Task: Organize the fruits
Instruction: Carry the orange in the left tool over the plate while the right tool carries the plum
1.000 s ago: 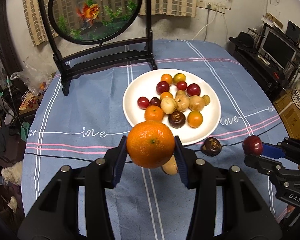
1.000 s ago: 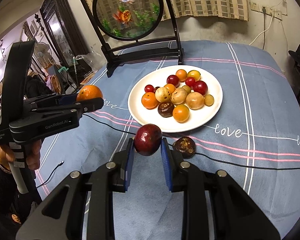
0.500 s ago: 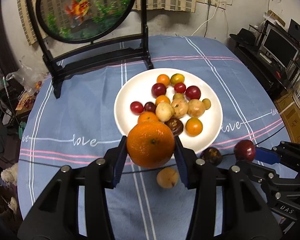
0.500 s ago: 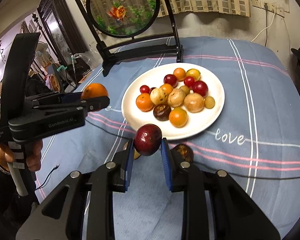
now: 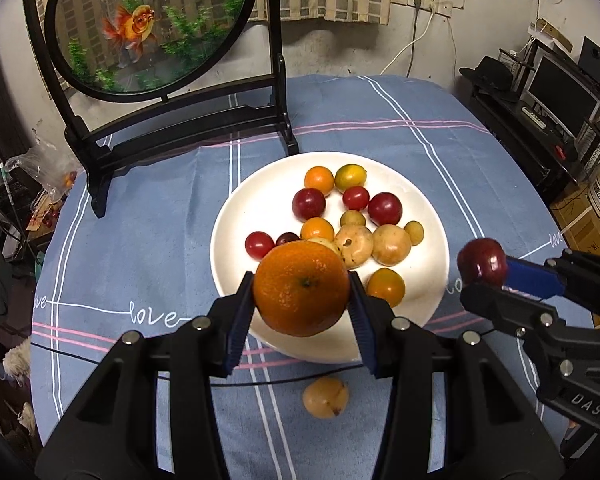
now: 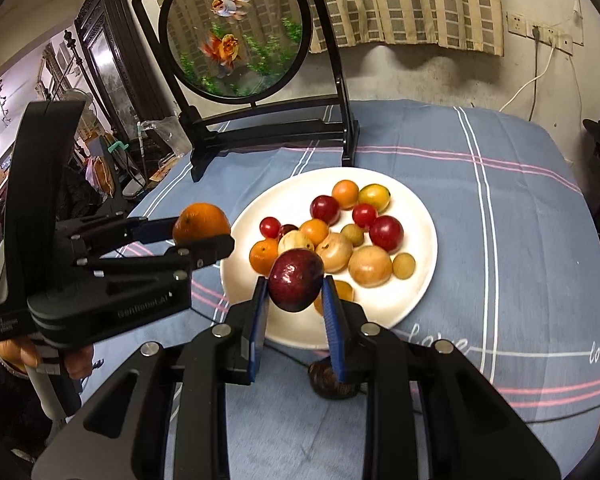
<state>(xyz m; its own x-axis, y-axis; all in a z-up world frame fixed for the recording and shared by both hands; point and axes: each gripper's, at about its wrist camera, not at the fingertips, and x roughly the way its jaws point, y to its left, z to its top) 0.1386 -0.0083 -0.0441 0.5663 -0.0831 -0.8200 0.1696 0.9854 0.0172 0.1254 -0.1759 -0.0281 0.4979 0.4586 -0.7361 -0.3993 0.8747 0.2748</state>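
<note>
Left wrist view: the left gripper [image 5: 302, 312] is clamped on an orange [image 5: 302, 289], held in the air over the near rim of the white plate [image 5: 236, 240].
Right wrist view: the right gripper [image 6: 294, 312] is closed tight on a dark red plum [image 6: 296, 280], held above the plate's near edge.
Step in hand: by my reading, carrying both fruits to the plate, which already holds a heap of small fruit.
Next move: each fruit likely needs lowering onto a bare patch of plate before release; the left side looks clearest.
Left to gather: a yellow fruit [image 5: 326, 397] and a dark brown fruit [image 6: 332, 382] lie on the cloth near the plate.
Textures: orange is dimpled and matte; plum is smooth and glossy; both round, so apt to roll.
Surfaces: plate is glazed and shallow; blue tablecloth [image 5: 140, 240] is soft and striped.
</note>
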